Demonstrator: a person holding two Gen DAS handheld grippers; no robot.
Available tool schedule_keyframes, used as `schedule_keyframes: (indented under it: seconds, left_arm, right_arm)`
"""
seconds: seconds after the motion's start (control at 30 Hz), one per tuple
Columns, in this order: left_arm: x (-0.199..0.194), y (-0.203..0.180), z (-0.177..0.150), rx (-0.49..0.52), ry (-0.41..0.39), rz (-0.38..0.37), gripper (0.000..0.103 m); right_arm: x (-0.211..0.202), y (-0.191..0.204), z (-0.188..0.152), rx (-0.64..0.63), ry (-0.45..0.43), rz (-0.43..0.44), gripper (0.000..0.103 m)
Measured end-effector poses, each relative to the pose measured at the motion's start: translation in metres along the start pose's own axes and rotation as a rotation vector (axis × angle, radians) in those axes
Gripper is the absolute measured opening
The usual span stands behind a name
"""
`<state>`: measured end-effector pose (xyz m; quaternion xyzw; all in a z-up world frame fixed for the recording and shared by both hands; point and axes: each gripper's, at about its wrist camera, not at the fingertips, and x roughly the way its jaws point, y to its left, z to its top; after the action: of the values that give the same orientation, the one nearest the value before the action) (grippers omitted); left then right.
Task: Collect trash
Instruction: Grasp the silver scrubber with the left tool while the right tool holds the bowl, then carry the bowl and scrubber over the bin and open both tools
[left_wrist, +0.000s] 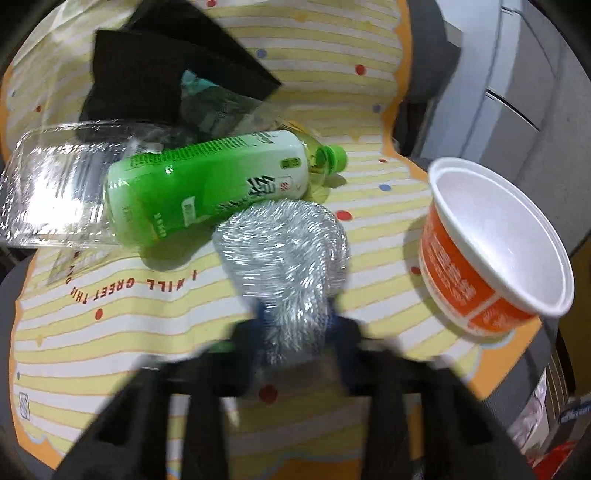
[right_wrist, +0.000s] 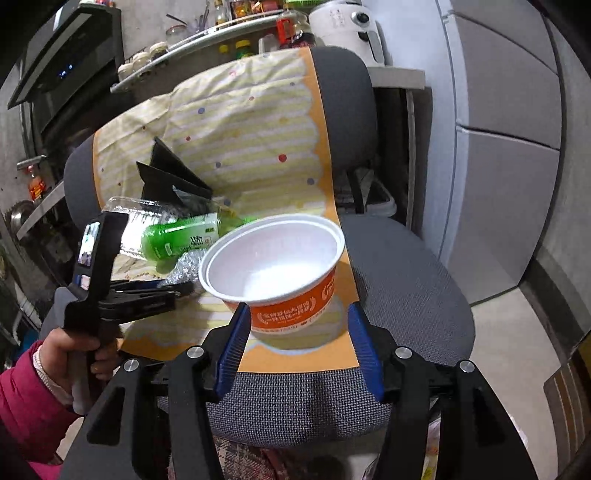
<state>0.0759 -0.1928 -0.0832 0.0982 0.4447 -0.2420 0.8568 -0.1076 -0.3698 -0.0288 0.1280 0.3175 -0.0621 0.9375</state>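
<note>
- A kitchen corner: a grey mesh chair (right_wrist: 399, 273) draped with a striped yellow cloth (right_wrist: 251, 122) carries the trash.
- The left gripper (left_wrist: 295, 325) is clamped on a springy steel-wool scrubber (left_wrist: 284, 243); squeeze gently, since it compresses and could slip.
- The right gripper (right_wrist: 295, 332) is spread wide around the orange foam bowl (right_wrist: 273, 269), not yet pinching; close low on its tapered wall.
- A smooth green bottle (left_wrist: 207, 184) lies beside a clear plastic tub (left_wrist: 55, 184).
</note>
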Motion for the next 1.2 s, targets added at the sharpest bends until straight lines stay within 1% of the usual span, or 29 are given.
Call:
schedule_keyframes:
  seconds: [0.03,0.13,0.17,0.23,0.3,0.37,0.43,0.47,0.5,0.53,0.6,0.63,0.7,0.73,0.77,0.8,0.83,0.87,0.93,1.07,1.13,1.2]
  left_arm:
    - [-0.003,0.003,-0.002,-0.006,-0.009,-0.017,0.009]
    - [-0.031,0.008,-0.016,-0.001,-0.065,-0.073,0.008]
    - [-0.045,0.010,-0.023,0.002,-0.087,-0.108,0.008]
    - [-0.068,0.013,-0.031,0.006,-0.127,-0.136,0.008]
    - [-0.090,0.016,-0.035,0.015,-0.180,-0.149,0.008]
    - [-0.106,0.019,-0.034,0.011,-0.214,-0.150,0.008]
    - [-0.116,0.022,-0.031,0.007,-0.244,-0.133,0.008]
    - [-0.119,0.023,-0.030,0.007,-0.256,-0.119,0.008]
    - [-0.119,0.024,-0.030,0.007,-0.257,-0.112,0.008]
    - [-0.116,0.024,-0.029,0.003,-0.253,-0.109,0.008]
    - [-0.112,0.025,-0.031,-0.006,-0.240,-0.113,0.008]
    - [-0.108,0.024,-0.029,-0.006,-0.237,-0.112,0.008]
    - [-0.106,0.020,-0.031,-0.002,-0.233,-0.114,0.008]
    - [-0.104,0.018,-0.030,0.001,-0.232,-0.112,0.008]
    - [-0.103,0.018,-0.029,0.004,-0.231,-0.111,0.009]
    - [-0.103,0.016,-0.028,0.007,-0.232,-0.106,0.009]
    - [-0.103,0.016,-0.028,0.010,-0.235,-0.103,0.008]
    - [-0.104,0.014,-0.027,0.013,-0.237,-0.100,0.008]
    - [-0.104,0.011,-0.027,0.014,-0.242,-0.095,0.008]
    - [-0.106,0.004,-0.027,0.016,-0.246,-0.105,0.009]
    - [-0.109,-0.005,-0.028,0.027,-0.255,-0.104,0.008]
    - [-0.111,-0.015,-0.029,0.038,-0.260,-0.120,0.009]
  right_arm:
    - [0.002,0.001,0.000,0.002,0.003,0.006,0.056]
    - [0.004,0.004,0.001,-0.006,0.001,0.005,0.056]
    - [0.003,0.005,0.003,-0.005,-0.005,0.005,0.058]
    - [0.003,0.005,0.007,0.004,-0.025,0.007,0.065]
    - [0.006,0.003,0.014,0.020,-0.039,0.007,0.065]
    - [0.013,-0.001,0.023,0.057,-0.044,0.008,0.065]
    - [0.020,-0.004,0.029,0.088,-0.051,0.005,0.065]
    - [0.025,-0.005,0.032,0.094,-0.050,-0.012,0.064]
    - [0.030,-0.007,0.034,0.100,-0.046,-0.031,0.061]
    - [0.037,-0.008,0.036,0.109,-0.037,-0.050,0.052]
    - [0.048,-0.012,0.037,0.132,-0.017,-0.071,0.042]
    - [0.053,-0.015,0.037,0.143,-0.010,-0.075,0.039]
    - [0.063,-0.018,0.037,0.155,0.005,-0.088,0.038]
    - [0.070,-0.020,0.036,0.165,0.018,-0.096,0.035]
    - [0.073,-0.022,0.036,0.174,0.026,-0.096,0.031]
    - [0.076,-0.024,0.034,0.190,0.033,-0.089,0.023]
    - [0.076,-0.026,0.033,0.207,0.034,-0.082,0.020]
    - [0.073,-0.026,0.032,0.215,0.026,-0.079,0.017]
    - [0.065,-0.025,0.031,0.216,0.003,-0.068,0.007]
    - [0.043,-0.025,0.030,0.220,-0.030,-0.052,0.006]
    - [0.027,-0.026,0.028,0.215,-0.040,-0.058,0.006]
    - [0.012,-0.028,0.025,0.224,-0.042,-0.058,0.006]
